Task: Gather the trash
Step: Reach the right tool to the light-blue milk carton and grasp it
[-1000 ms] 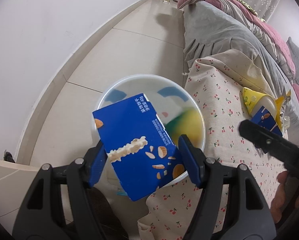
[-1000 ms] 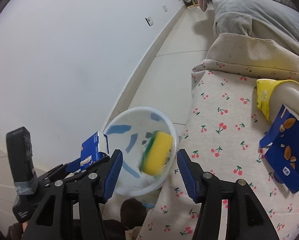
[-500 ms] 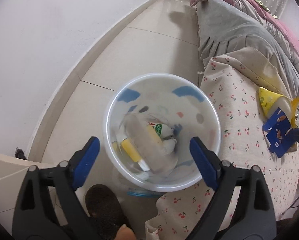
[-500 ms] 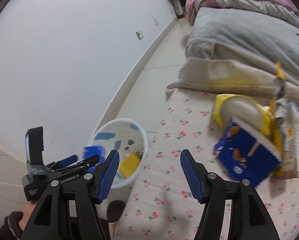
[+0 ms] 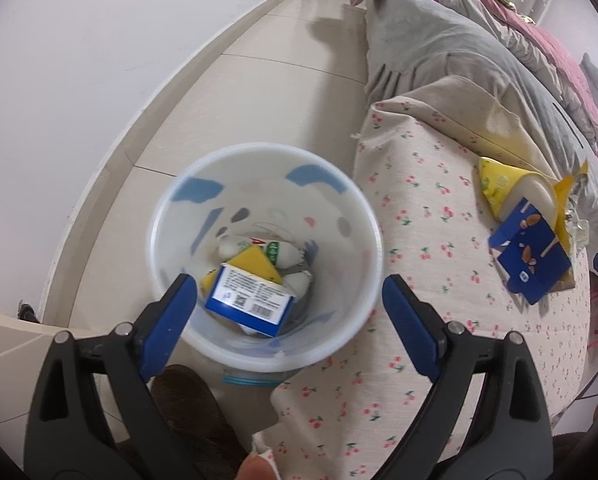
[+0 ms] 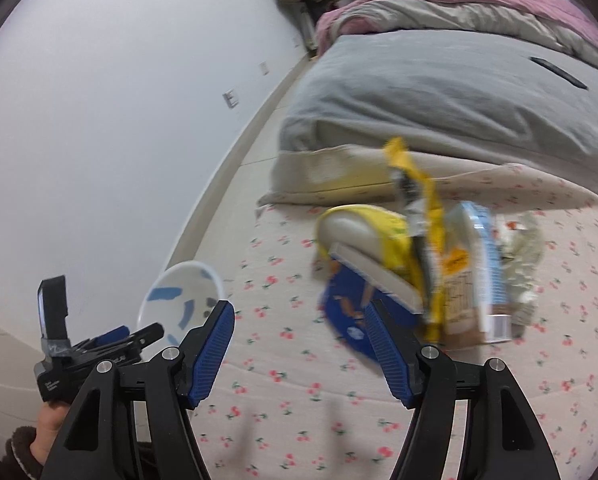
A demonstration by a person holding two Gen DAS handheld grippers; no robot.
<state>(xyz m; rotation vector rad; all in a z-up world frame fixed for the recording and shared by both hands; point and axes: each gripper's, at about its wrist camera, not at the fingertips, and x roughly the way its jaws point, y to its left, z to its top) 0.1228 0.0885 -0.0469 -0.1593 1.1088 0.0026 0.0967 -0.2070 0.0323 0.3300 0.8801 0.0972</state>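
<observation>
Dropping of a blue box (image 5: 251, 300) into the white bin (image 5: 363, 216) has just been completed — a second ago it was clamped in the left gripper (image 5: 289, 312), whose jaws have just been opening and are now spread wide, empty. More trash (image 6: 431, 264) is left on the cherry-print cover (image 6: 283, 360) — the right gripper (image 6: 299, 344), jaws opening and empty, is aimed there, beside a white wall (image 6: 99, 120)

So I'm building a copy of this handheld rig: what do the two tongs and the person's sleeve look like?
Both the left tongs and the right tongs have black, triangular open-frame arms with silver rivets, ending in blue pads that are ribbed on their inner faces. Seen from the right wrist camera, the left unit has a black body with small white lettering and grey tape under an upright black block. The sleeve is dark brown and fuzzy.
</observation>
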